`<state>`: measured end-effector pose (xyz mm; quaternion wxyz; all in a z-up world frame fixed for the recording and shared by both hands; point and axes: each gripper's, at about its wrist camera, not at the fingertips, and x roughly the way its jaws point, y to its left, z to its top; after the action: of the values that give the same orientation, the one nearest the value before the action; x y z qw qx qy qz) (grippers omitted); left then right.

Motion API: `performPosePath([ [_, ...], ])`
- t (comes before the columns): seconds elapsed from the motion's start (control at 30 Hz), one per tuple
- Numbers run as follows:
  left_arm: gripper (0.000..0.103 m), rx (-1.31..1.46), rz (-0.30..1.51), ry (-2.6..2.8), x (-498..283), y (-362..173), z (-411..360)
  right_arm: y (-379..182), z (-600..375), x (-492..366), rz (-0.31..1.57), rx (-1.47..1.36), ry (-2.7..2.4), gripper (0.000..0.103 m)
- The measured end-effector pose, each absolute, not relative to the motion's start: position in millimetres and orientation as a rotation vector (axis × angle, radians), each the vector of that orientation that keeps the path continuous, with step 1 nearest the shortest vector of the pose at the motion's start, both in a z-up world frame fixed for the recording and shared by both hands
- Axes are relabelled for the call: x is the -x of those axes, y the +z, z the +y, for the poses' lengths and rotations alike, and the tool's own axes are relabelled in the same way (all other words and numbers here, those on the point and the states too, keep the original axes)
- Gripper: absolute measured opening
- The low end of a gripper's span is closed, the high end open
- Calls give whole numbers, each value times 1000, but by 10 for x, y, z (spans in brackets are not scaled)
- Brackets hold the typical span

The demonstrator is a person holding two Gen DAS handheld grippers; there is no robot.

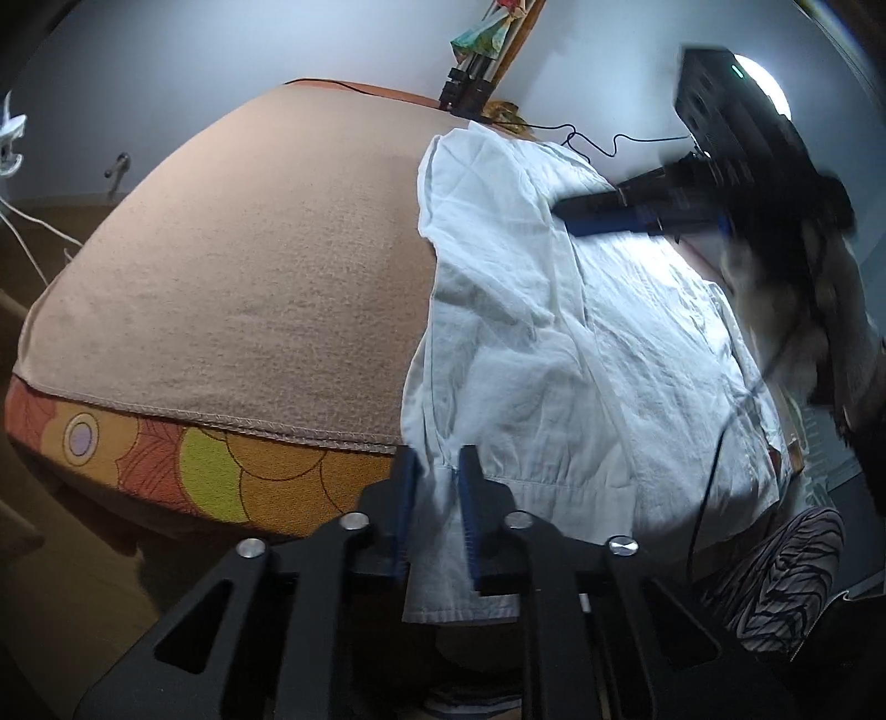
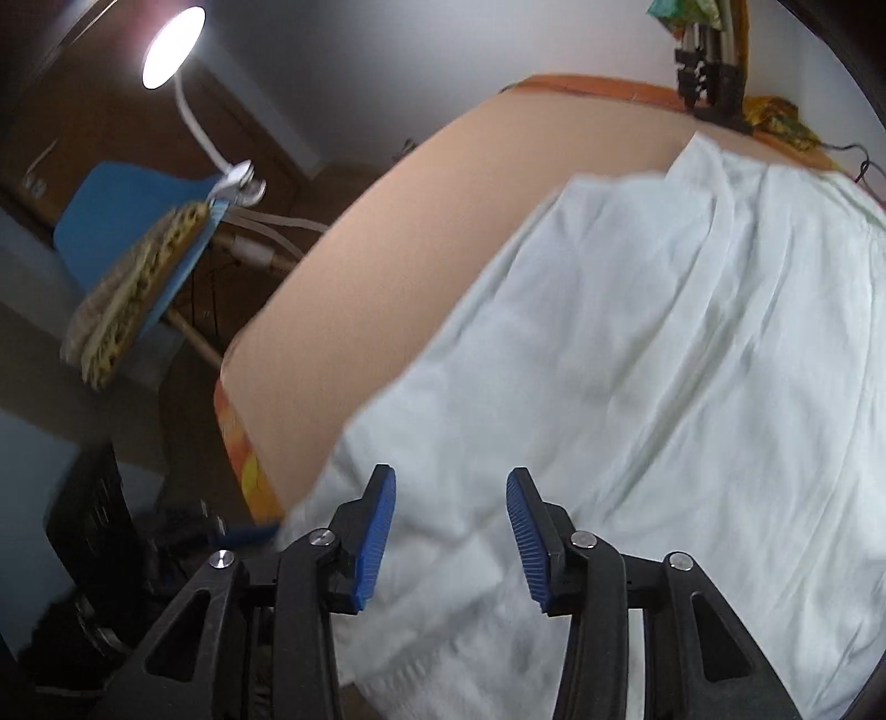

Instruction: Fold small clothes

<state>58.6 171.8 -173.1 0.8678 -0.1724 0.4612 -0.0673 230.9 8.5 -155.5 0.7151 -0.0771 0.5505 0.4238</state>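
A white garment [image 1: 581, 343] lies spread over the right half of a table covered by a beige cloth [image 1: 249, 266]. My left gripper [image 1: 437, 471] is shut on the garment's near hem, with fabric pinched between the blue pads and hanging below them. My right gripper [image 2: 451, 487] is open and empty, just above the garment [image 2: 637, 360] near its left edge. In the left wrist view the right gripper [image 1: 565, 213] reaches in from the right over the far part of the garment.
A floral tablecloth border [image 1: 221, 476] runs along the table's near edge. A black stand [image 1: 465, 91] and a cable [image 1: 598, 141] sit at the far edge. A lit lamp [image 2: 171, 47] and a blue chair [image 2: 127, 221] with folded cloth stand to the left.
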Motion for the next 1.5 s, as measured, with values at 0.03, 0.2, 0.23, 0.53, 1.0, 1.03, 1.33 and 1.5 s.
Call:
performPosePath([
  [0.03,9,364,960,-146,-581,-1728,1720,-1504,169,-2458,1225,157,923,59],
  [0.2,6,390,931,-180,-555,-1684,1728,-1429,520,-3082,1258,98,811,69],
  [0.23,6,395,924,-189,-544,-1669,1730,-1451,610,-3174,1268,105,798,69],
  [0.53,5,411,878,-292,-518,-1557,1604,-1763,1151,-3583,1278,252,581,68],
  [1.0,5,363,854,-351,-520,-1458,1445,-1956,1240,-3606,1307,361,550,17],
  [1.03,5,356,849,-358,-517,-1436,1415,-1915,1187,-3615,1307,341,562,15],
  [1.33,5,289,849,-436,-546,-1298,974,-1551,583,-3576,1265,252,667,6],
  [1.5,5,240,849,-500,-587,-1203,648,-1461,100,-3598,1240,218,667,6],
])
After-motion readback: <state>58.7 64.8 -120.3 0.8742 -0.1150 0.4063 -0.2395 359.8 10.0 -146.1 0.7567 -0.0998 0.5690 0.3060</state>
